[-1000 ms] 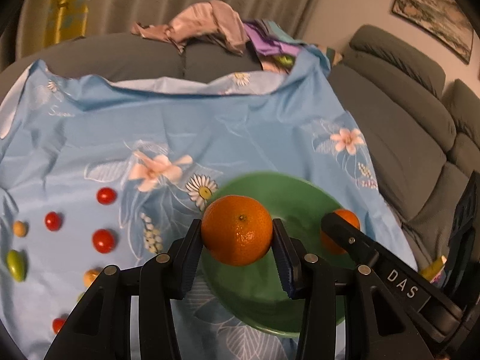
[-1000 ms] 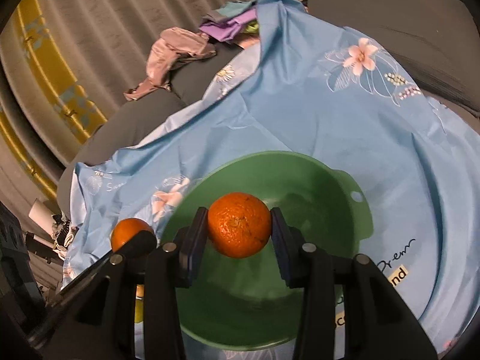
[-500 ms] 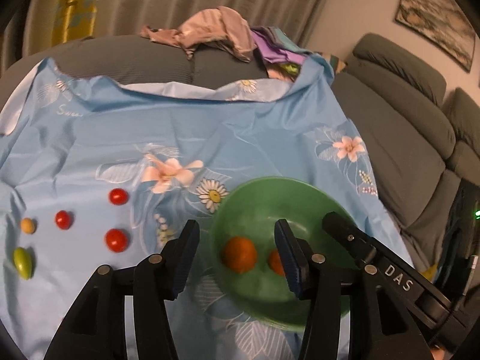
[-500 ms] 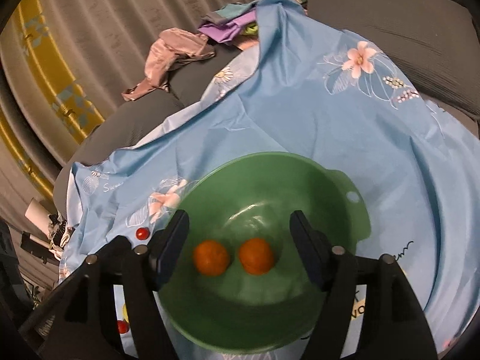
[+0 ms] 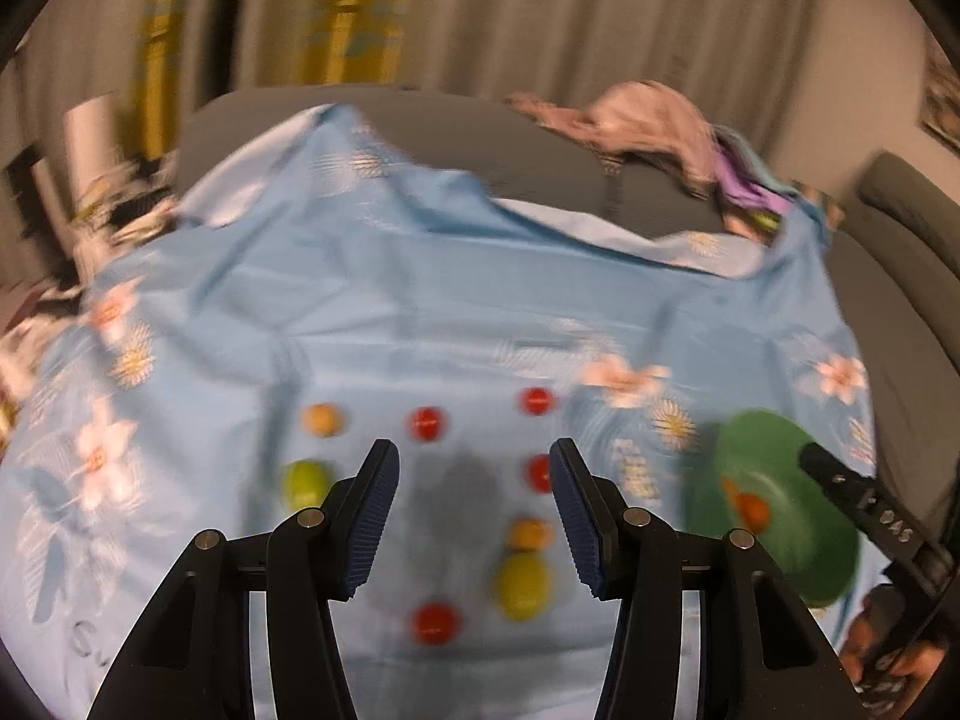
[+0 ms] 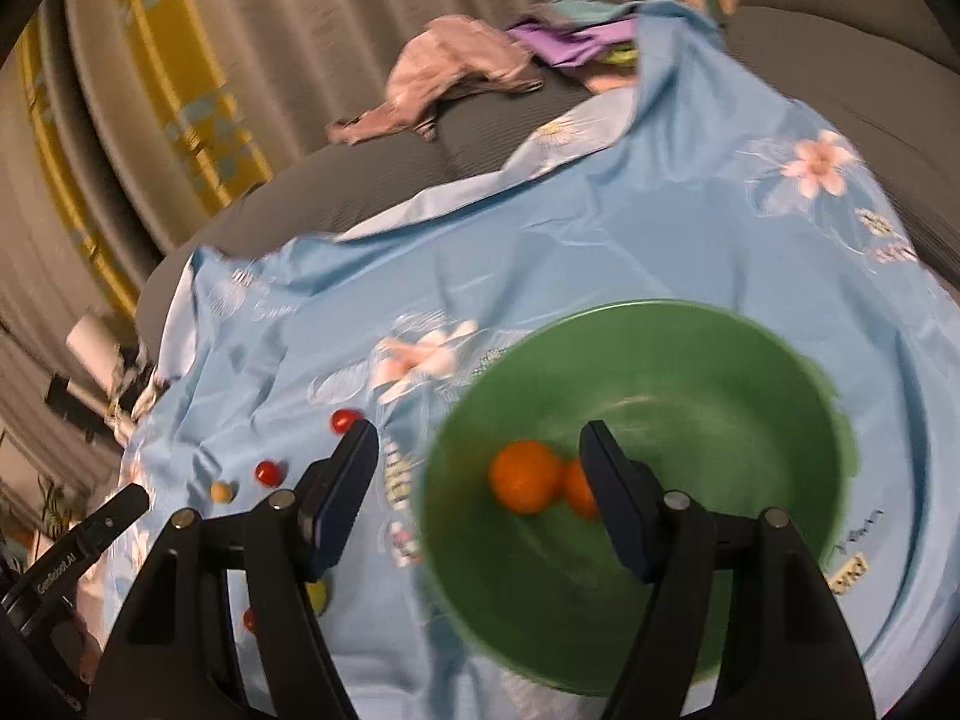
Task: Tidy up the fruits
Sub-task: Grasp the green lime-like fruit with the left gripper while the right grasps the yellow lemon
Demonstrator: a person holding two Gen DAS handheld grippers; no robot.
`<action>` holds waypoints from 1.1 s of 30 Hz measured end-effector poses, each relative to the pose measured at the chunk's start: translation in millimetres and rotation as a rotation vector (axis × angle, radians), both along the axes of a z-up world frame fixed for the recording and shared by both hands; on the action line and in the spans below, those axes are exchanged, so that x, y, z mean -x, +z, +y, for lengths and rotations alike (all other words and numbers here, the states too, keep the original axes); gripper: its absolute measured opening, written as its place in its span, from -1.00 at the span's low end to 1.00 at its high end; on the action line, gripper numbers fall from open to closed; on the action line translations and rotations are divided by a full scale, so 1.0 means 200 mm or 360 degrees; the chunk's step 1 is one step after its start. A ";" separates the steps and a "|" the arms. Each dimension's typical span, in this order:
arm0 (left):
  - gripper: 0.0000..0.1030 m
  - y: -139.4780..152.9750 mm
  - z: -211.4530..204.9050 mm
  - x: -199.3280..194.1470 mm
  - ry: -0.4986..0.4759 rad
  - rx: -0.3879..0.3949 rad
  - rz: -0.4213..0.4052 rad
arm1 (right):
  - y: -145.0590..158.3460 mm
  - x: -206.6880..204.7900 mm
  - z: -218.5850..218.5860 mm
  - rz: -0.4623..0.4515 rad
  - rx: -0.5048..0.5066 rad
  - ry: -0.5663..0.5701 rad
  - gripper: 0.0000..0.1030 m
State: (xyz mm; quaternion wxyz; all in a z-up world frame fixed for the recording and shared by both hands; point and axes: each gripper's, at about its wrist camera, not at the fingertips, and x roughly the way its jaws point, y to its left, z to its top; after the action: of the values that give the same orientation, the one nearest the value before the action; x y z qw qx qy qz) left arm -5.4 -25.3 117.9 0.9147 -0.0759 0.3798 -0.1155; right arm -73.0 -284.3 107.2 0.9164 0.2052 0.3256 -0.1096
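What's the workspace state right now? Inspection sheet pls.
Surface: blue floral cloth draped over a grey sofa.
Job's things: two oranges in green bowl; small red, orange and green fruits loose on the cloth.
Clutter: clothes pile on the sofa.
Grippers: left gripper open, empty; right gripper open, empty, over the bowl.
Cables: nothing seen.
Surroundings: curtains; left view blurred.

Before me: round green plastic bowl (image 6: 660, 330) holding two orange mandarins (image 6: 523, 485); light-blue flower-printed cloth (image 5: 420, 300) dotted with small red cherry tomatoes (image 5: 427, 423).
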 end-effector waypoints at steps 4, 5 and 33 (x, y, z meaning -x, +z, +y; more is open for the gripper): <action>0.00 -0.10 0.22 -0.03 0.0181 0.0094 0.0086 | -0.03 -0.09 0.16 0.0037 0.0029 0.0176 0.37; 0.00 -0.12 0.27 -0.04 0.0217 0.0126 0.0105 | -0.04 -0.11 0.21 0.0047 0.0032 0.0223 0.37; 0.00 -0.43 0.29 -0.28 0.0273 0.0081 0.0412 | -0.48 -0.36 0.77 0.0571 -0.0022 0.0752 -0.08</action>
State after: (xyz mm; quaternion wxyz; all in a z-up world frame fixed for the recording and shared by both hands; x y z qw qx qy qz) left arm 50.1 32.7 31.7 0.8624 -0.1455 0.4835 -0.0358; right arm -1.6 -130.9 10.6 0.8429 0.1074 0.5220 0.0744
